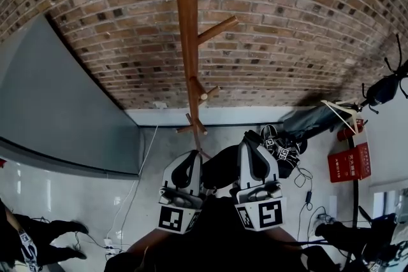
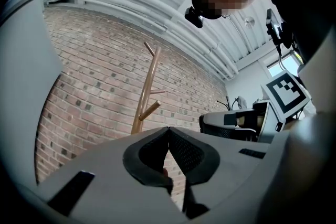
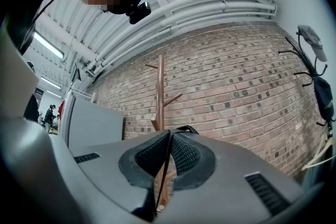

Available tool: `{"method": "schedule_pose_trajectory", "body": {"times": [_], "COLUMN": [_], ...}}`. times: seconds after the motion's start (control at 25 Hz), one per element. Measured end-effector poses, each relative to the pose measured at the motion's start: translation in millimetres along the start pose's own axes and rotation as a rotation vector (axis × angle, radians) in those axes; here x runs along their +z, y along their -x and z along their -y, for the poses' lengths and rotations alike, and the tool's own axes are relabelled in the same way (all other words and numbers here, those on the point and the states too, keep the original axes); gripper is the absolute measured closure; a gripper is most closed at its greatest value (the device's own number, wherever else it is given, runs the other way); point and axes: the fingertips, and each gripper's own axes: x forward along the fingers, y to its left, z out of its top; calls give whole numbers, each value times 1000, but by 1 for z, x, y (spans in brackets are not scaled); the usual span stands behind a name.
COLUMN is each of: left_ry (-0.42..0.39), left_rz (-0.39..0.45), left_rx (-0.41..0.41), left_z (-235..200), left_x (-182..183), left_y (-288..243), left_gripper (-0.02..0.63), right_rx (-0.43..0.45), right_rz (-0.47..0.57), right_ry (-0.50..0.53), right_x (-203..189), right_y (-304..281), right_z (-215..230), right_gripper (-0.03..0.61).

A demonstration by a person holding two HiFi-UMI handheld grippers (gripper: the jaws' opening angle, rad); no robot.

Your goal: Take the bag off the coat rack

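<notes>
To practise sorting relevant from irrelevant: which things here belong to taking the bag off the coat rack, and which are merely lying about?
Job: tall wooden coat rack; thin black bag strap, pinched in right tool.
Lying about: red lettered box; black hooked stand; large grey panel.

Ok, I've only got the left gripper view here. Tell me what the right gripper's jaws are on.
Observer: The right gripper has its jaws shut on a thin black strap, which loops out just above them.
Operator: Good. Now check the whole rack from the head view and report what hangs on it.
Observer: Nothing does. Every one of the pegs on the wooden coat rack is bare, including the low ones that your gripper's body blocks.
</notes>
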Motion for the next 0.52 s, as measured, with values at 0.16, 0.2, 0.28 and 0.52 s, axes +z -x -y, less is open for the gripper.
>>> {"method": "schedule_pose_trajectory", "body": {"times": [0.16, 0.2, 0.28, 0.52], "left_ry": [-4, -6, -5, 12], "left_rz": [-4, -2, 5, -5], "left_rx": [-2, -5, -14, -17], "left_z": [-1, -1, 0, -2], "left_x": [-1, 1, 2, -2], "left_y": [-4, -5, -7, -12], "left_gripper": [597, 597, 597, 597], "right_rx": [-1, -2, -2, -3], "right_rz": [-6, -6, -6, -4], "right_ry": [0, 2, 5, -3], "right_x": [0, 1, 2, 0], "right_y": [-2, -3, -3, -8], "right_z": [1, 2, 1, 0], "right_gripper": [557, 557, 557, 557]}}
